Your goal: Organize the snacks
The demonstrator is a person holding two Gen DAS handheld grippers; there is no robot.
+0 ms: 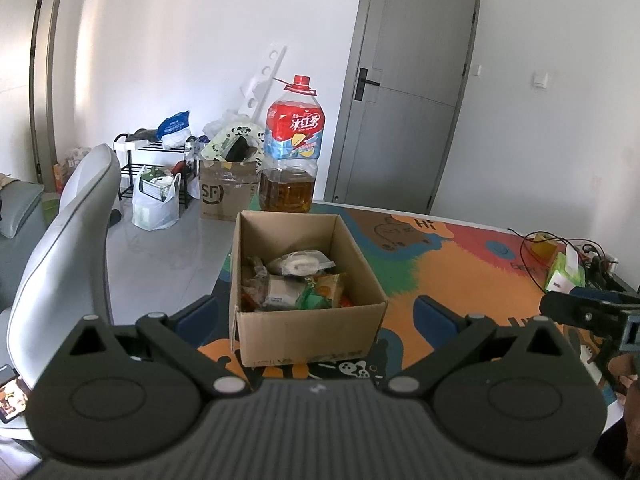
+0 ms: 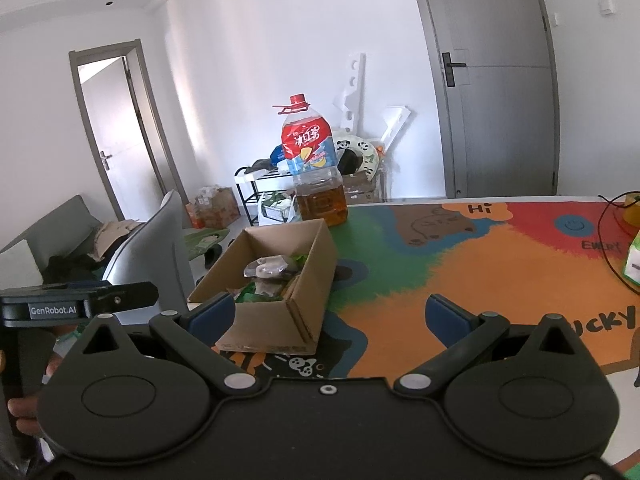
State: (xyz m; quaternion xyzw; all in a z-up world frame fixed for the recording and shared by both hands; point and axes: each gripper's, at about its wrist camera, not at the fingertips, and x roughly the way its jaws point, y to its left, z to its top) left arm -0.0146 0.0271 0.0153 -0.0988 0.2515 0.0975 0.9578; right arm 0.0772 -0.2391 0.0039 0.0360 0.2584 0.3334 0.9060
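Container: open brown cardboard box, flaps absent or folded away, standing upright on the multicoloured cartoon-print table mat, near the table's left edge.
Contents: crinkled plastic-wrapped snack packets, clear, white, green and orange wrappers, heaped loosely inside the box; none visible outside it on the mat.
Neighbour: large clear plastic bottle with red cap and red-and-blue label, amber liquid in its lower part, standing just behind the box.
Left gripper: black linkage with blue fingertip pads, spread wide, holding nothing; box sits between and beyond the fingers, no contact visible.
Right gripper: same build, spread wide, empty; aimed at the bare mat to the right of the box, its left pad overlapping the box's near corner in view, contact uncertain.
Periphery: green-and-white tissue box and dark cables at the far right of the table; grey-white chair back to the left.
Step in hand: judged a pause or approach; no loose snacks are in sight, so the gathering looks largely done, or sorting from the box is not yet begun.
Next move calls for: lowering one gripper into the box opening, choosing a top packet, and closing gently on thin wrapper without crushing or snagging the box wall.
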